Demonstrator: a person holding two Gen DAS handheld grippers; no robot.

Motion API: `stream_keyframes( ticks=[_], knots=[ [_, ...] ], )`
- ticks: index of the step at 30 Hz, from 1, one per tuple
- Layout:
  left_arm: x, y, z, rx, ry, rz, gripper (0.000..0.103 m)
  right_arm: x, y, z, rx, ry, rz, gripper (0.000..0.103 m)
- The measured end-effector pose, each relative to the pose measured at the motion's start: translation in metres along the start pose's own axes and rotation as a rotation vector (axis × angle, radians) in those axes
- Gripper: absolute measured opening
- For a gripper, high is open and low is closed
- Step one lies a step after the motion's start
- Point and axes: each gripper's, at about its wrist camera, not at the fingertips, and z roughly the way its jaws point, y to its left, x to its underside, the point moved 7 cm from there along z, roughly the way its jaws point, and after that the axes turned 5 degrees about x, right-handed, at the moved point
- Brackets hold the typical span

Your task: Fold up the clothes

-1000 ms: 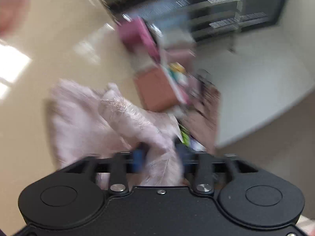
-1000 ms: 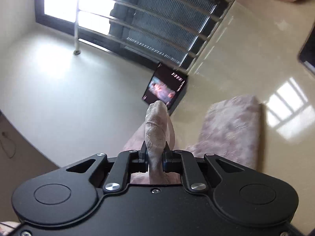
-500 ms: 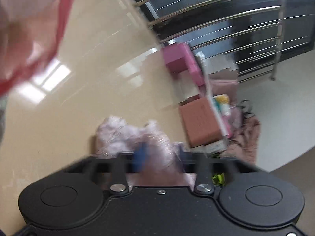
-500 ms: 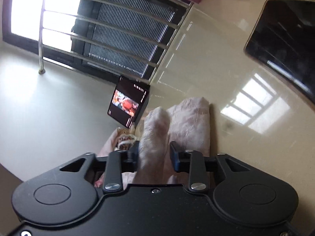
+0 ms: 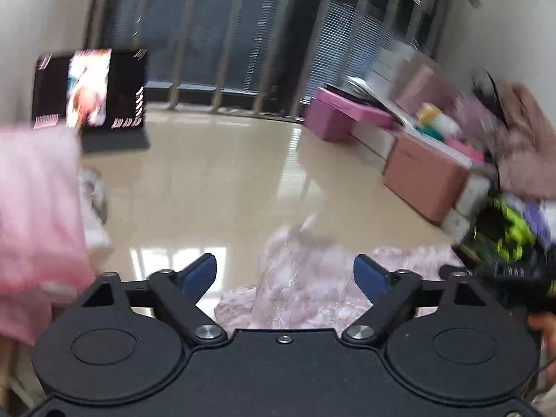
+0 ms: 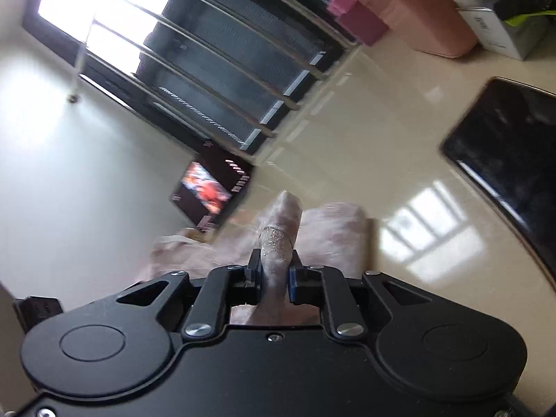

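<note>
Your left gripper (image 5: 285, 274) has its blue-padded jaws spread wide and opening, with nothing pressed between them. The pale pink fuzzy garment (image 5: 305, 285) lies crumpled on the glossy cream tabletop (image 5: 215, 187), and a raised fold of it shows in the gap between the jaws, touching neither pad.

Your right gripper (image 6: 274, 278) is clamped on a rolled ridge of that same pale pink fuzzy garment (image 6: 281, 229); both pads press against the fabric, and the ridge stands up past the fingertips. The rest of the garment spreads flat on the tabletop beyond and to both sides of the gripper.

Taking the garment as your landmark in the left wrist view:
- a black box with a bright printed picture (image 5: 90, 88) stands far beyond it to the left, at the table's back edge by the metal window railing (image 5: 222, 34)
- a soft pink cloth (image 5: 34, 208), blurred, hangs close on its left
- a salmon-pink rectangular box (image 5: 424, 177) and a magenta box (image 5: 337, 113) sit beyond it to the right
- a heap of black and neon-yellow fabric (image 5: 504, 232) is just beside its right edge.

In the right wrist view, a dark glossy flat panel (image 6: 507, 146) lies well apart from the garment, on its right.
</note>
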Motion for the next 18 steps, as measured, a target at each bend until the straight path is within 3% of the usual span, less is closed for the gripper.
stream_keyframes(
  ticks=[1, 3, 9, 15, 18],
  knots=[
    [0.004, 0.010, -0.001, 0.028, 0.001, -0.066, 0.085, -0.001, -0.003, -0.001, 0.009, -0.010, 0.024, 0.036],
    [0.012, 0.030, -0.004, 0.085, 0.000, -0.200, 0.083, -0.004, -0.007, -0.006, -0.002, -0.028, 0.052, 0.040],
    [0.031, 0.063, -0.003, 0.184, 0.048, -0.414, 0.065, -0.007, -0.012, -0.001, -0.004, 0.005, 0.090, 0.040],
    [0.047, 0.069, -0.011, 0.231, 0.106, -0.429, 0.063, -0.002, -0.009, 0.002, -0.006, 0.017, 0.083, 0.040],
    [0.058, 0.070, -0.016, 0.218, 0.144, -0.400, 0.063, 0.003, -0.009, 0.001, -0.003, 0.022, 0.076, 0.040]
  ],
)
